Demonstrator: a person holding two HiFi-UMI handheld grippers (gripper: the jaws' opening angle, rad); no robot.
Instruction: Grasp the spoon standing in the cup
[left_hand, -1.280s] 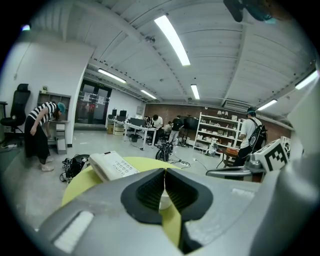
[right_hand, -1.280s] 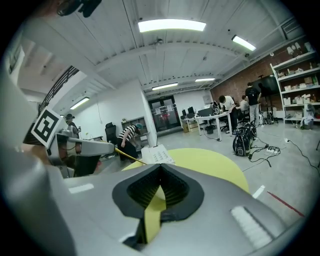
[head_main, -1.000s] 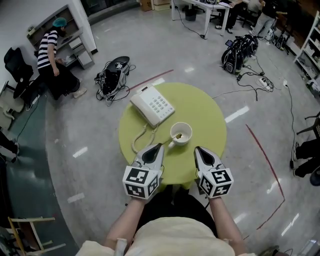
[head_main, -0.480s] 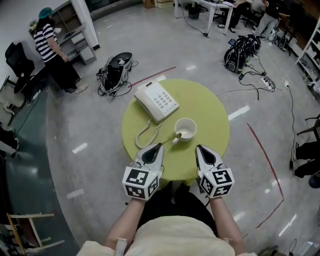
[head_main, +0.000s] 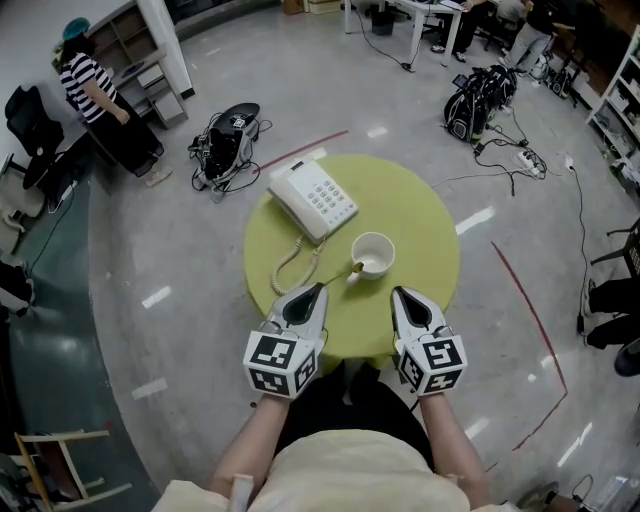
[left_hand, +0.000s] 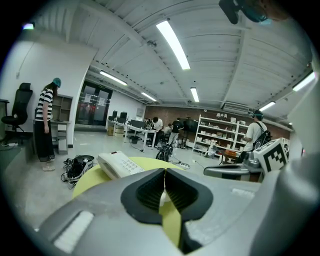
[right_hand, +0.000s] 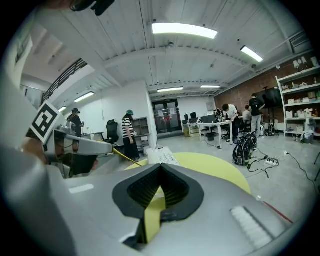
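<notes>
A white cup (head_main: 373, 254) stands near the middle of the round yellow-green table (head_main: 420, 220). A spoon (head_main: 345, 273) leans in the cup, its handle slanting out toward the lower left. My left gripper (head_main: 316, 289) rests at the table's near edge, just left of and below the spoon handle, jaws shut and empty. My right gripper (head_main: 399, 293) sits below and to the right of the cup, jaws also shut with nothing between them. In the left gripper view the jaws (left_hand: 164, 172) meet tip to tip; in the right gripper view the jaws (right_hand: 160, 167) meet as well.
A white desk telephone (head_main: 312, 198) lies on the far left of the table, its coiled cord (head_main: 290, 264) running toward my left gripper. Bags and cables lie on the floor around. A person in a striped shirt (head_main: 95, 95) stands at shelves, far left.
The view has shifted slightly, so table and cup sit a little further right. The person in stripes has stood up and moved. Both grippers keep their place, still shut.
</notes>
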